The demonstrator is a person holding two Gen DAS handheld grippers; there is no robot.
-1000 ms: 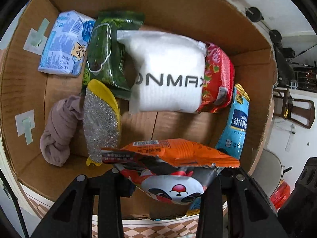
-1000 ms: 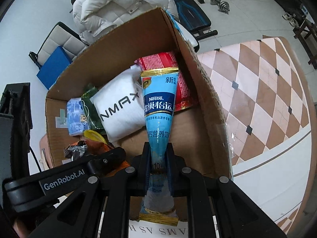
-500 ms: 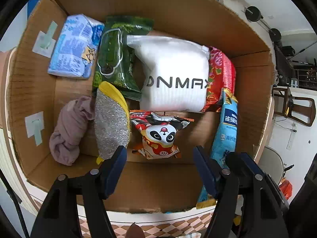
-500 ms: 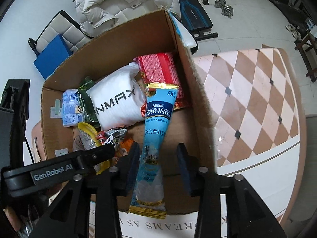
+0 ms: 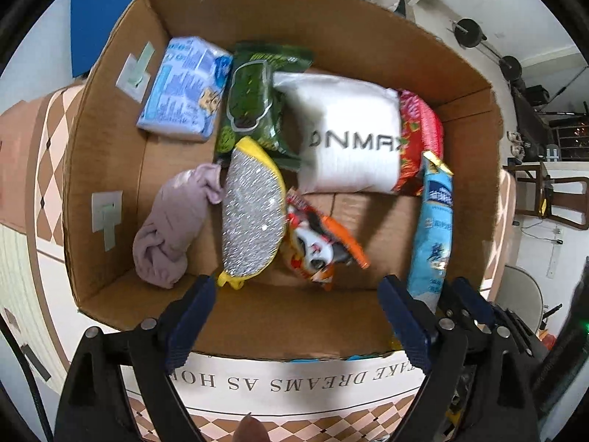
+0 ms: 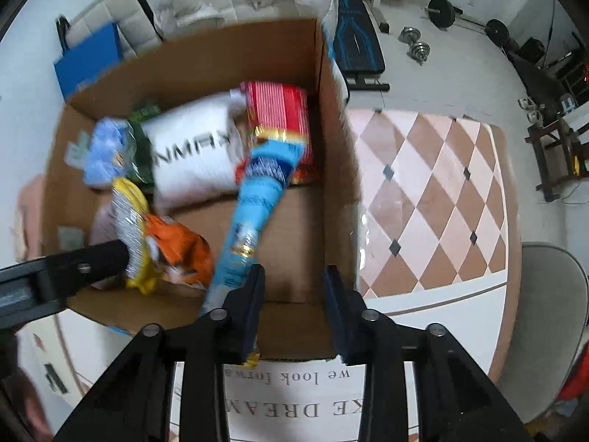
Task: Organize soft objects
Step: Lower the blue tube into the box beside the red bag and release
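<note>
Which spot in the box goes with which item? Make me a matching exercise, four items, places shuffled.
Items:
1. tissue pack
2. white pillow
3. pink cloth
4. blue pouch

Places:
A. along the right wall
B. far left corner
C. near left corner
D. middle of the far wall

Pairs: 1-B, 2-D, 3-C, 4-A

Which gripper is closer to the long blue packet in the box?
Right. The right gripper is open at the packet's near end, its left finger right beside it. The left gripper is open farther along the box's front wall, near the sponge.
</note>
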